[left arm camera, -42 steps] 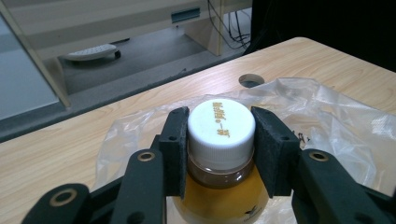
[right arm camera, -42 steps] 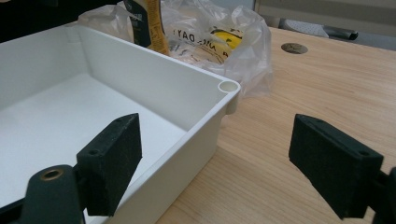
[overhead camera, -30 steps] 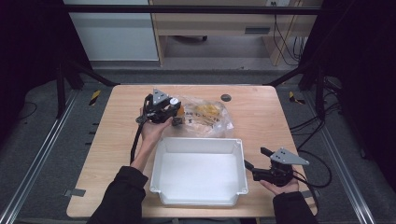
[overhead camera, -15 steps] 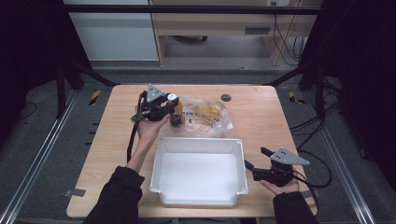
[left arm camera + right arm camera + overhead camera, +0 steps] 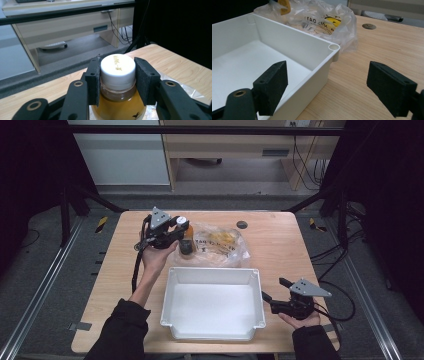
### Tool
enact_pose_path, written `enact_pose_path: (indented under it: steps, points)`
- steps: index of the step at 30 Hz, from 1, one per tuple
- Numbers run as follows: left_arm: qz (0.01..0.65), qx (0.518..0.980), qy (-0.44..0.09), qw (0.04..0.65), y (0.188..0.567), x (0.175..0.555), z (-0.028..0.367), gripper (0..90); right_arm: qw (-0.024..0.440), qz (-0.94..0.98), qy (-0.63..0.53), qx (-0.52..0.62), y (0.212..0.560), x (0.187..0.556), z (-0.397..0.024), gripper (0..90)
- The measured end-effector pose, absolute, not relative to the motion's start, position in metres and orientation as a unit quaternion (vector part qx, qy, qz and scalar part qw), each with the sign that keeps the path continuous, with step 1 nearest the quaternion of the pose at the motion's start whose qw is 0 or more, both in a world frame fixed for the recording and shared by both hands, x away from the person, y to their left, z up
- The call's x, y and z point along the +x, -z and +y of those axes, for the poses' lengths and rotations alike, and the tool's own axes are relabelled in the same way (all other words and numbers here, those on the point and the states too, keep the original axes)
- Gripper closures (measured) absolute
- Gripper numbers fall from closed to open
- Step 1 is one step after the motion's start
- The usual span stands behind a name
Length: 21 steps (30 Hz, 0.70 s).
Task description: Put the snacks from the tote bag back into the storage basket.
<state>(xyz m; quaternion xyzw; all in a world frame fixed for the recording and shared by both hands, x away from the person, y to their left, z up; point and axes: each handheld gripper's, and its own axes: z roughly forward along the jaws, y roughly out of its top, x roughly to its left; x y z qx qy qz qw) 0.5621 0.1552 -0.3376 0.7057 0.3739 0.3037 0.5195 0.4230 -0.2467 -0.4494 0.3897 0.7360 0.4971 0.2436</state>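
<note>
A bottle (image 5: 117, 82) of amber drink with a white cap is pinched at the neck between my left gripper's (image 5: 117, 80) black pads. In the high view this left gripper (image 5: 179, 232) holds the bottle (image 5: 186, 244) above the table's far left, beside a crinkled clear plastic bag (image 5: 222, 242) with yellow items inside. A white plastic bin (image 5: 212, 272) sits at the table's front centre. My right gripper (image 5: 274, 289) rests by the bin's right side, open, with nothing between its pads; its own view has the right gripper (image 5: 330, 87) straddling the bin's corner (image 5: 334, 47), the bag (image 5: 324, 22) behind.
A small dark round disc (image 5: 242, 224) lies on the wooden table (image 5: 280, 250) past the bag. Black cables trail off the table's right edge (image 5: 330, 285). Metal frame rails run along both sides. A cabinet and desk stand beyond the far edge.
My left hand has lifted the bottle upward and slightly away from the bag. My right hand and the bin have stayed still.
</note>
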Motion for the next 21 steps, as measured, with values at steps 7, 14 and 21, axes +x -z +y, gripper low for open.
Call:
enact_pose_path:
  steps: [7,14,21]
  points:
    - [0.367,0.701,-0.317,0.524,0.32,0.56,0.156,59.1,0.243,0.736,-0.497,0.39,0.449,0.423,-0.247,17.3]
    - [0.366,0.691,-0.323,0.533,0.304,0.558,0.156,59.1,0.244,0.735,-0.498,0.389,0.449,0.423,-0.247,17.3]
    - [0.362,0.688,-0.323,0.539,0.298,0.553,0.157,59.1,0.245,0.735,-0.499,0.389,0.449,0.423,-0.247,17.3]
